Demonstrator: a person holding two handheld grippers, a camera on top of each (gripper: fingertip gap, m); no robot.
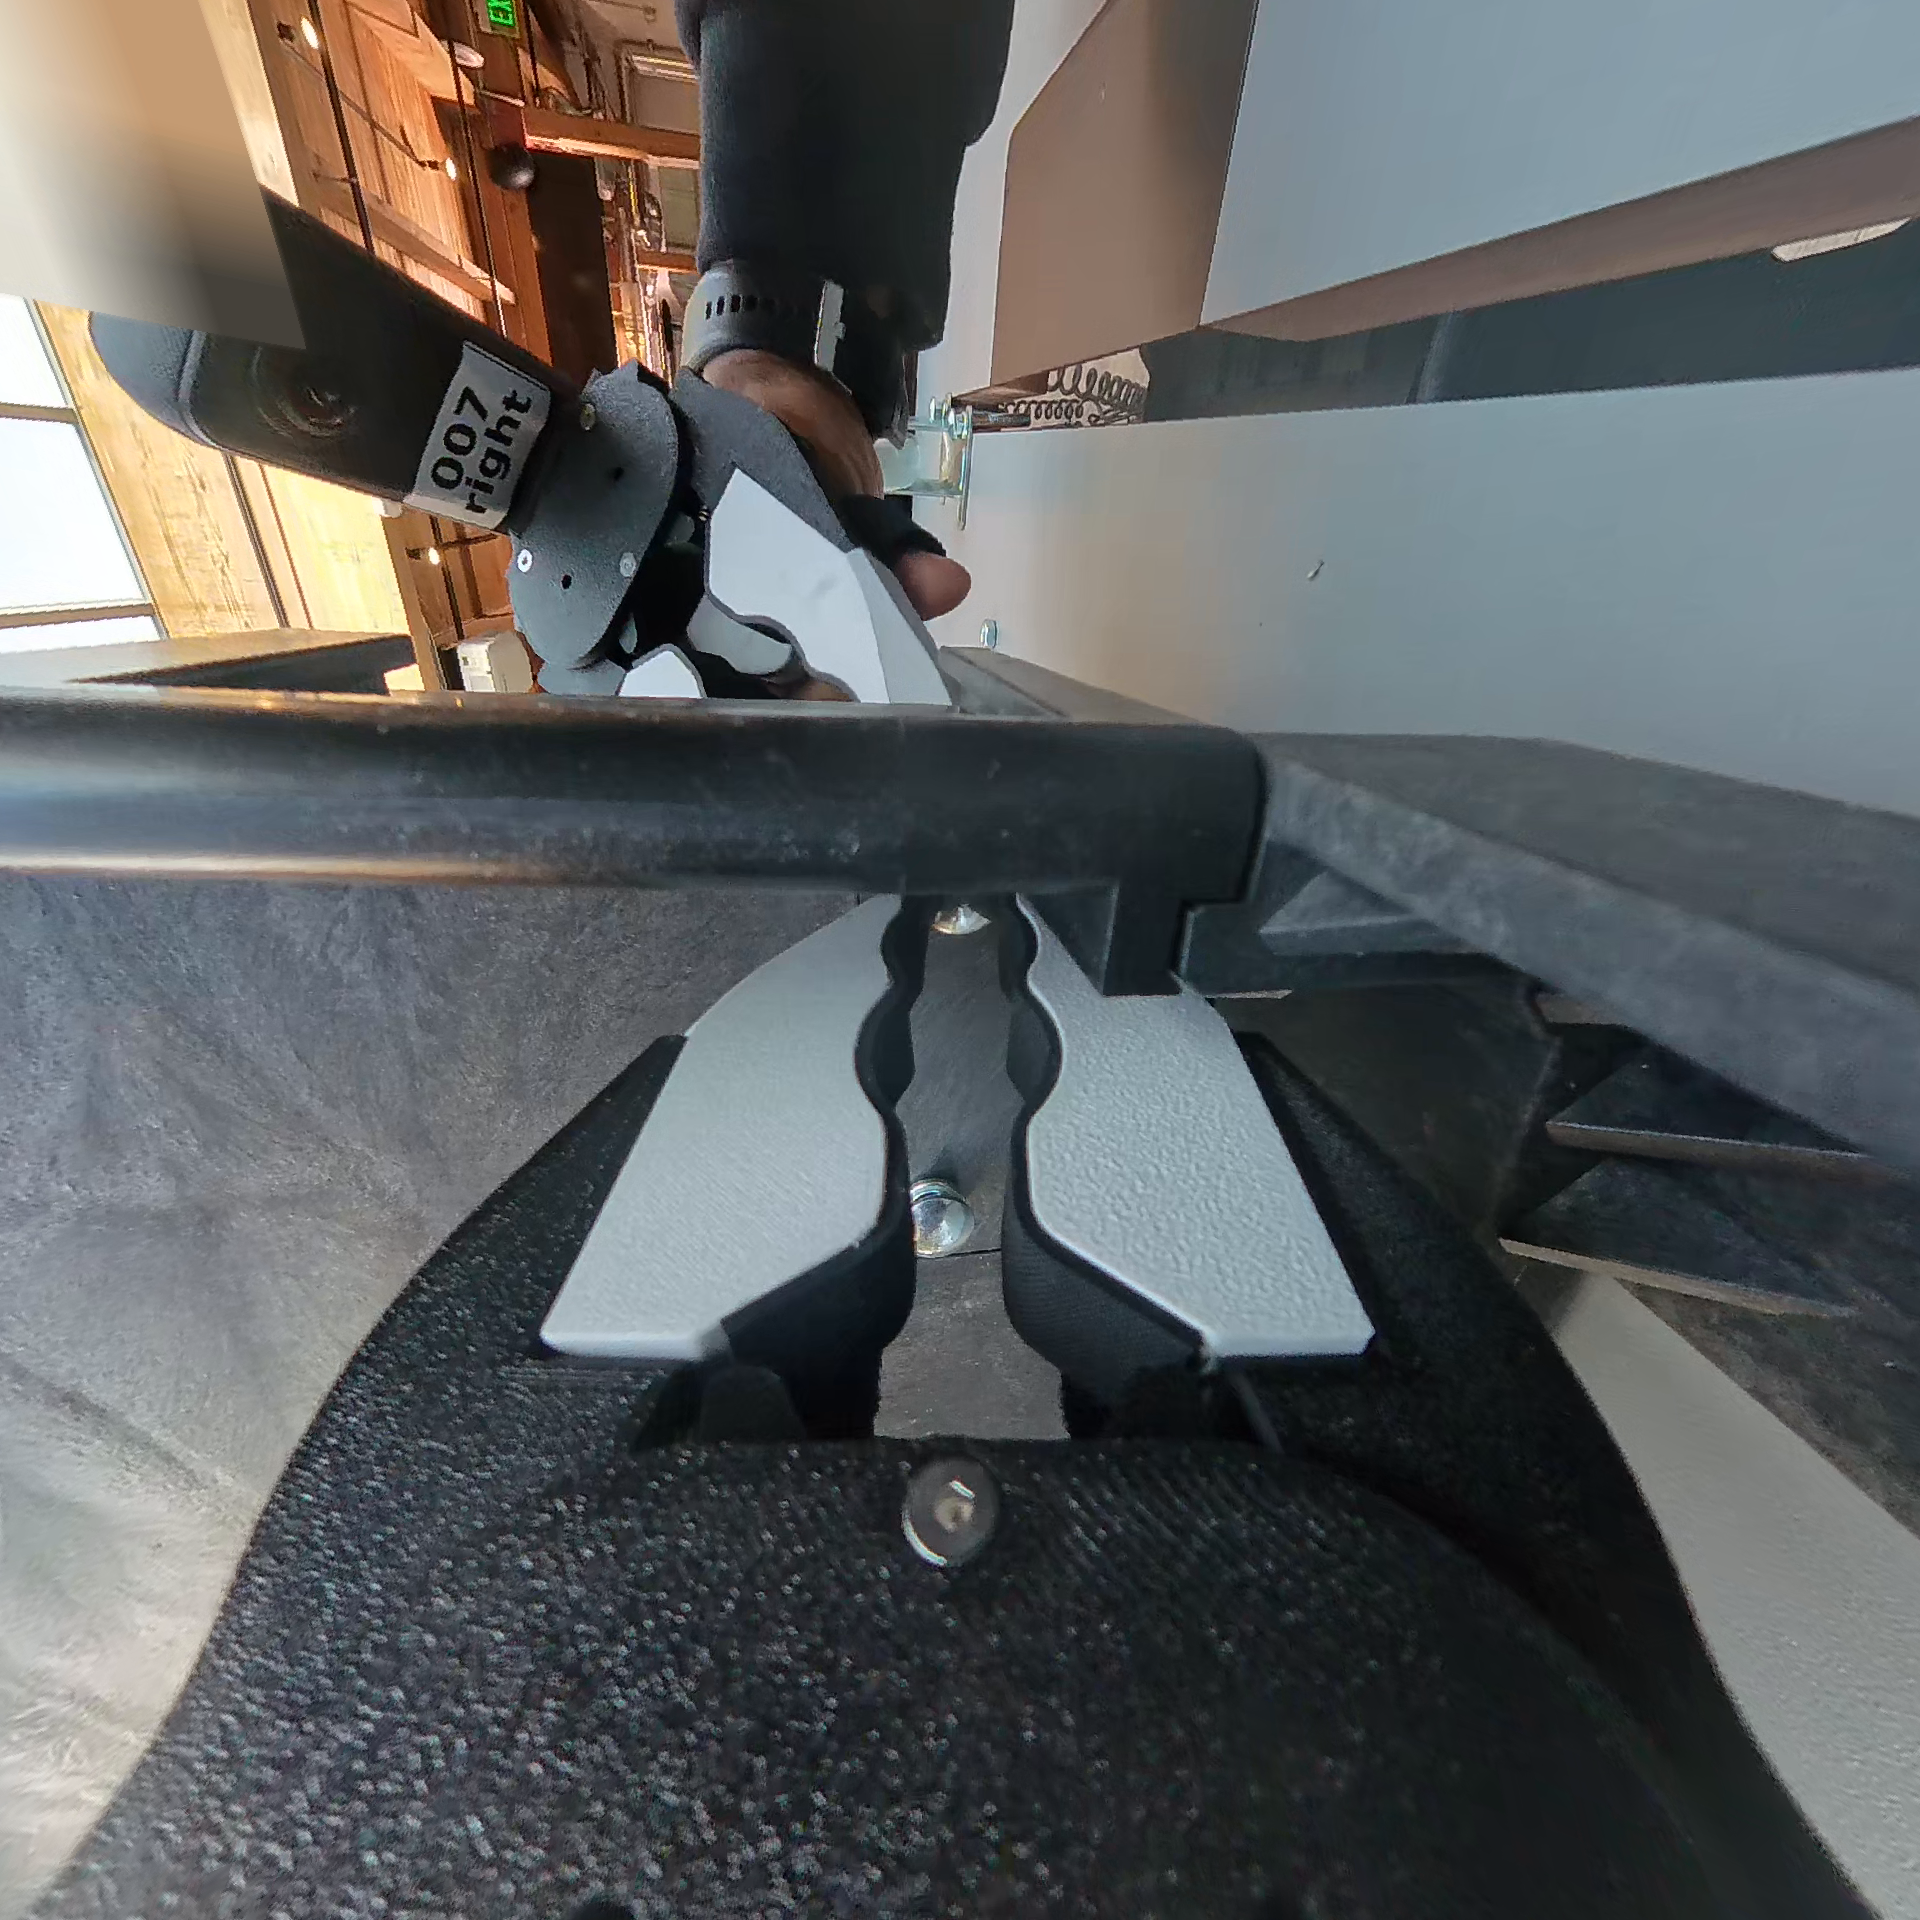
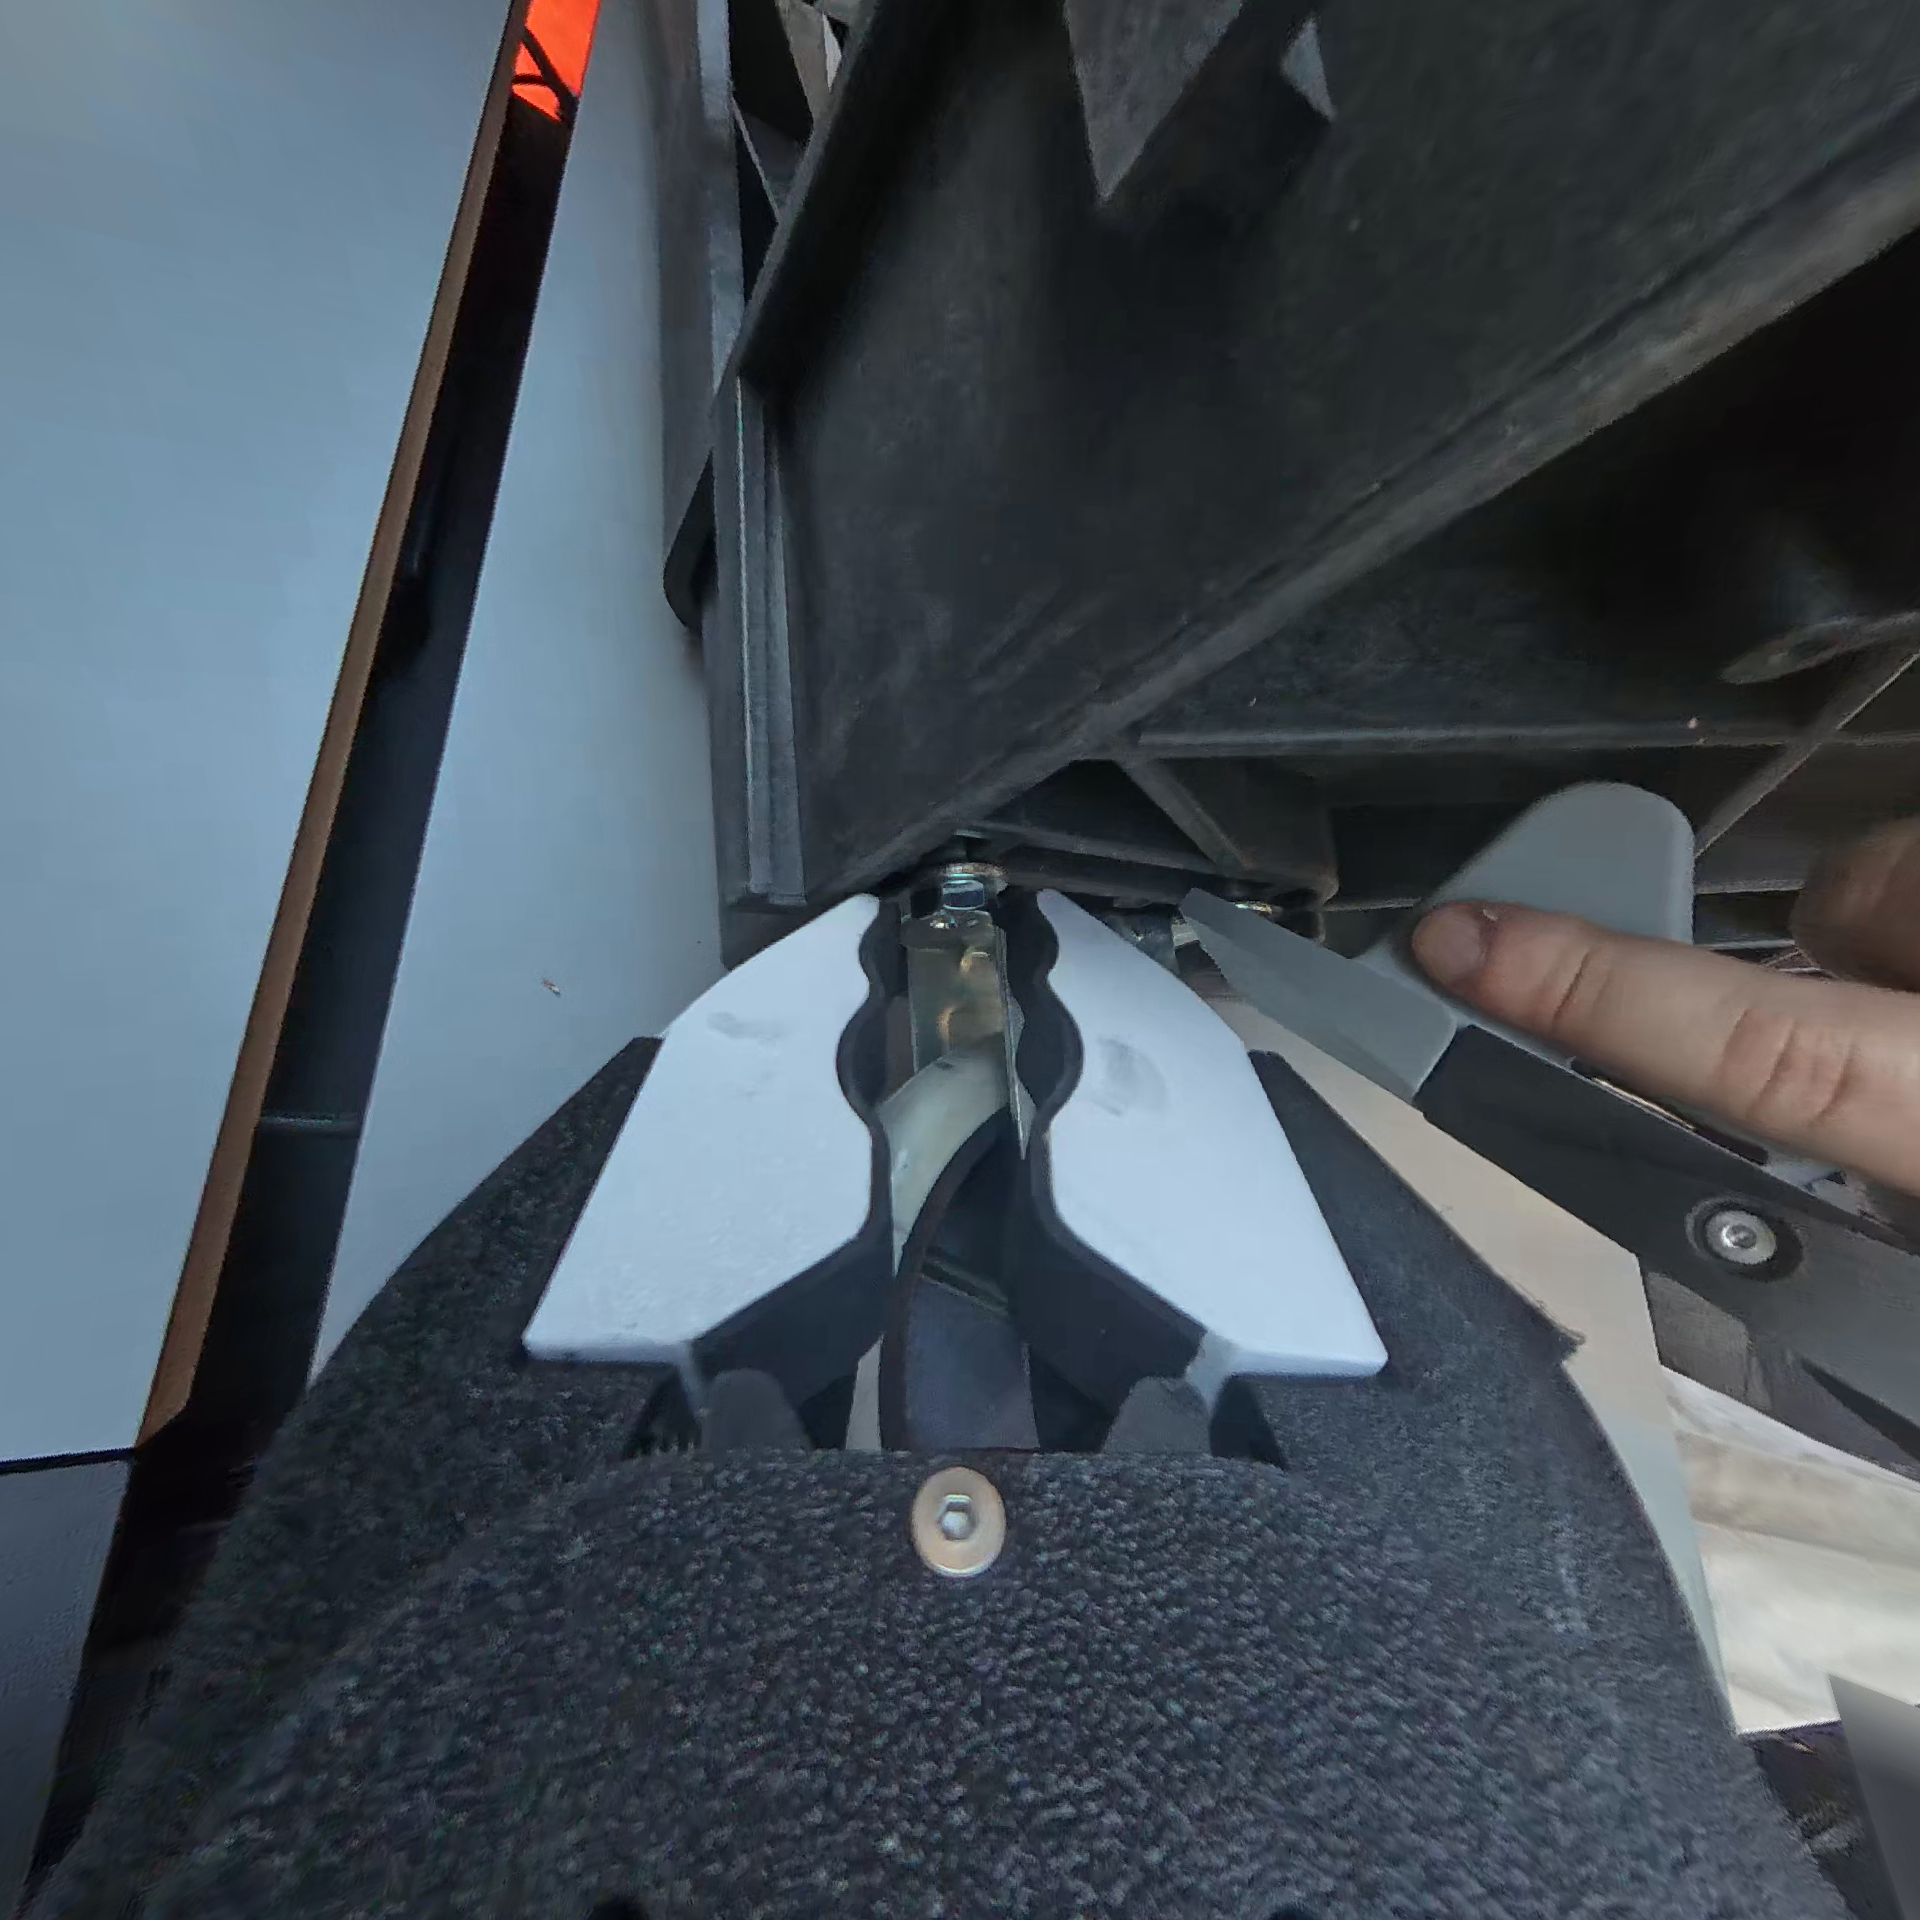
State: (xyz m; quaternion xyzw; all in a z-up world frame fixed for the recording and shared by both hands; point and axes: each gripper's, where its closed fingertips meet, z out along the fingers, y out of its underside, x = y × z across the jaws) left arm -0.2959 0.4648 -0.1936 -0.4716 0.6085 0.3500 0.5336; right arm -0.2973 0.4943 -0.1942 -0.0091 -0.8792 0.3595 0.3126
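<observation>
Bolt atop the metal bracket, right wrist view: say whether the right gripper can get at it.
Probably yes: the right gripper has its fingertips flanking the bolt, straddling the metal bracket, with nothing between. The black frame just beyond leaves little room to go farther.

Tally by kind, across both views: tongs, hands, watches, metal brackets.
Tongs: 2 (left, right)
Hands: 2 (right, left)
Watches: 1
Metal brackets: 1
Total: 6
</observation>
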